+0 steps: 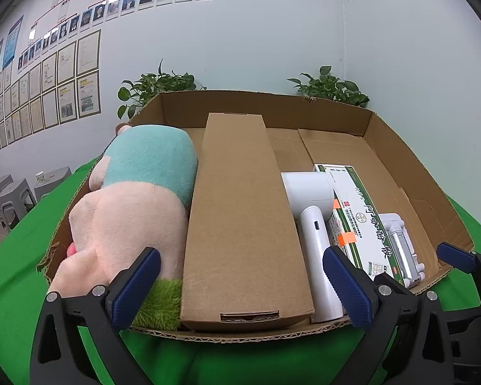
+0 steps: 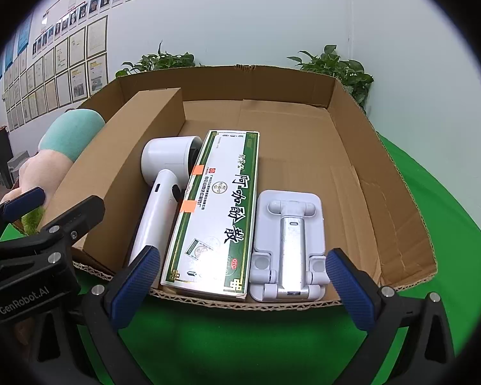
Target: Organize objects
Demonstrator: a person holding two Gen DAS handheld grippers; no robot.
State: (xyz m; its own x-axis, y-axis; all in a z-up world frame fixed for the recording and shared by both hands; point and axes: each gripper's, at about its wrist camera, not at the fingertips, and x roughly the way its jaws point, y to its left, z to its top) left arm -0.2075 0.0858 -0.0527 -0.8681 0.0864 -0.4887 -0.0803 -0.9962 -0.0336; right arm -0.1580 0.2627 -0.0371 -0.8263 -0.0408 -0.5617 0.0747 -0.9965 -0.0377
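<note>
Across the frame's middle, the cardboard tray is seen holding plush toy, long brown box, white handheld fan, medicine box and phone stand. Left tongs and right tongs are spread wide at lower frame, nothing gripped.

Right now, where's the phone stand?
In the right wrist view, the phone stand lies flat in the carton at its near edge, just right of the green-and-white box, with bare cardboard to its right.
</note>
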